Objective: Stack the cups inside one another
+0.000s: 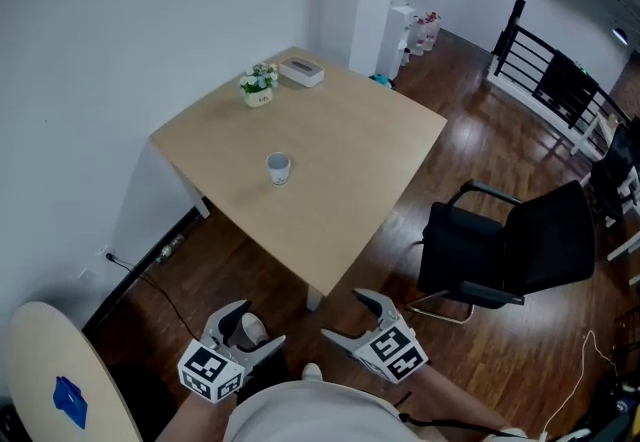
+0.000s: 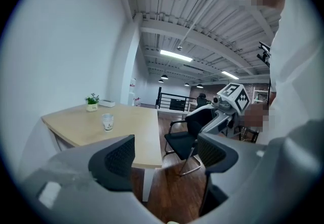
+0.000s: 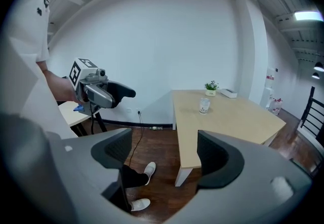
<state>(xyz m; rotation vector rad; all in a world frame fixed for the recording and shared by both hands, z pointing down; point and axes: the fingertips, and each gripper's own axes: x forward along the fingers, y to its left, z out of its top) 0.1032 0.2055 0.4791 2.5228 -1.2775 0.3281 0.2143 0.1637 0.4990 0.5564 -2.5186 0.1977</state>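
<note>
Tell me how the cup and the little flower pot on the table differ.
The cup stands alone near the middle of the table; the flower pot sits at the far edge beside a white box. The flower pot holds white flowers and leaves; the cup shows none. Both stand upright.

My room is evenly bright under ceiling strips (image 2: 176, 56), with a faint shadow by the cup (image 1: 279, 168). The 2 gripper views bend at their dark round edges, and my jaws look blurred.
</note>
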